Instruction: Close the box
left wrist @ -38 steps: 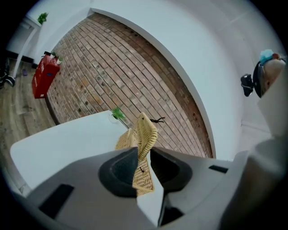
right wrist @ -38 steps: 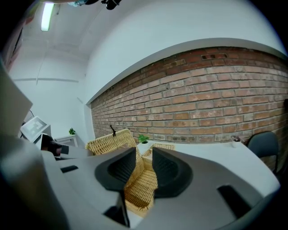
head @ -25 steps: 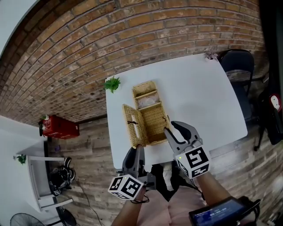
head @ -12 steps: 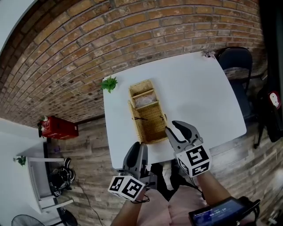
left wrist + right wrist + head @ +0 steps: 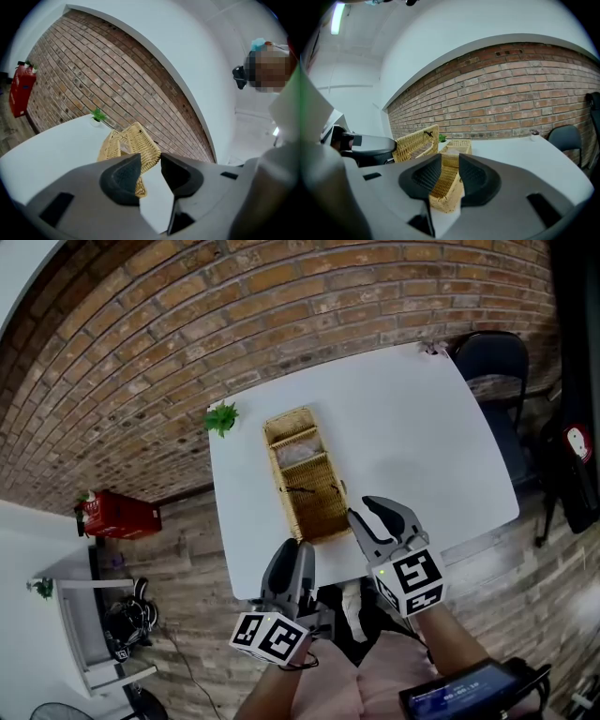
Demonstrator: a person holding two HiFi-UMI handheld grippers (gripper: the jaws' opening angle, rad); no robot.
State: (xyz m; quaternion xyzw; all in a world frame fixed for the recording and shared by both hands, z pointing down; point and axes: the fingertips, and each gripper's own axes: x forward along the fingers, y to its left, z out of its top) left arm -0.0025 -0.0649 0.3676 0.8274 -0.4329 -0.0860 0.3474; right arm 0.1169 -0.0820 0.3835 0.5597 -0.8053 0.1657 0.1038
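Wicker box point(image 5: 309, 486) lengthwise on the white table point(image 5: 412, 437), close to its near edge. Hinged lid point(image 5: 411, 139) upright along the left long side, not yet down.

Left hand-held gripper point(image 5: 291, 547) just short of the box's near end, jaws opening, nothing between them. Right hand-held gripper point(image 5: 364, 512) beside the near right corner, jaws apart and empty, the weave visible only beyond the gap.

Judged light and semi-rigid: woven walls likely to flex and the whole box likely to slide under a sideways push. Rough weave, little risk of slipping. Best contact probably the lid's free top edge or outer face, tipped over gently, with the body steadied at its right wall.
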